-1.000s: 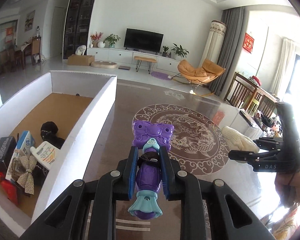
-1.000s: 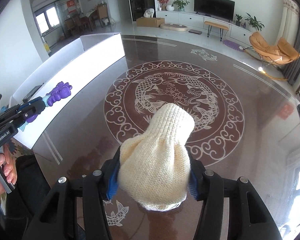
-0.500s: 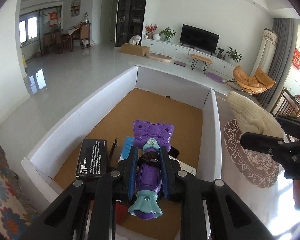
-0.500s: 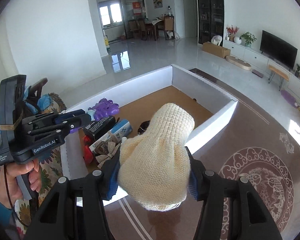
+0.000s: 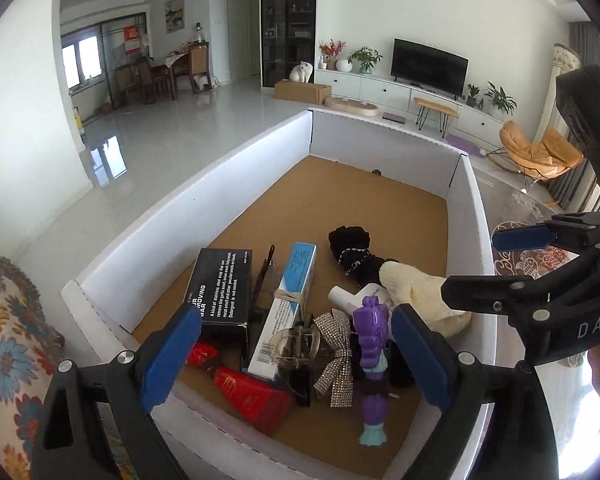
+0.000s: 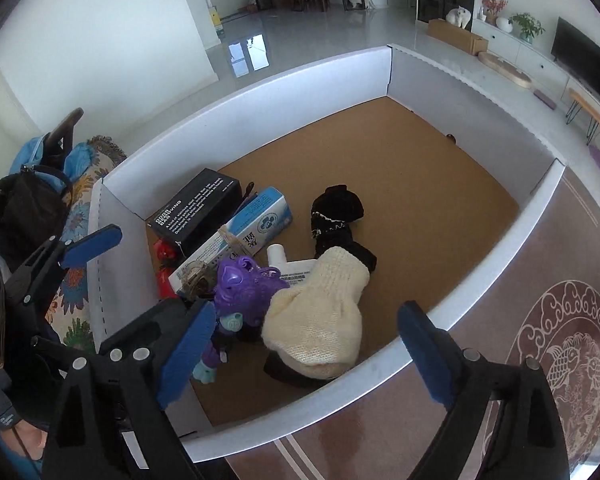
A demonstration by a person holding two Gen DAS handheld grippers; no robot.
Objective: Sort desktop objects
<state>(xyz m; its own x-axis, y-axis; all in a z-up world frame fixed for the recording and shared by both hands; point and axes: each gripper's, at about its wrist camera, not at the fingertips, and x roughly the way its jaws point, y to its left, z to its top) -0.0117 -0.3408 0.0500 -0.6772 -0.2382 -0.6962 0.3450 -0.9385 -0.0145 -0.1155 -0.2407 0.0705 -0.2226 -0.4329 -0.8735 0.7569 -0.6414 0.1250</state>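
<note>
A white box with a cork floor (image 5: 236, 184) (image 6: 260, 112) holds the sorted objects. The purple toy (image 5: 372, 344) (image 6: 244, 292) lies in its near end, beside the cream knitted mitten (image 5: 416, 296) (image 6: 320, 320). My left gripper (image 5: 296, 360) hangs open and empty above the toy. My right gripper (image 6: 304, 344) hangs open and empty above the mitten. Each gripper also shows in the other's view, the right one (image 5: 540, 256) and the left one (image 6: 80, 252).
The box also holds a black carton (image 5: 220, 284), a blue-white carton (image 5: 288, 304), a red packet (image 5: 248, 392), a glittery bow (image 5: 336, 356), a white tube (image 6: 288, 264) and a black cloth (image 6: 336, 216). A dark patterned table (image 6: 540, 280) lies right, a floral cushion (image 5: 8, 344) left.
Both grippers opened over the box. The purple toy dropped from the left one and the mitten from the right one; both now lie on the box floor.
</note>
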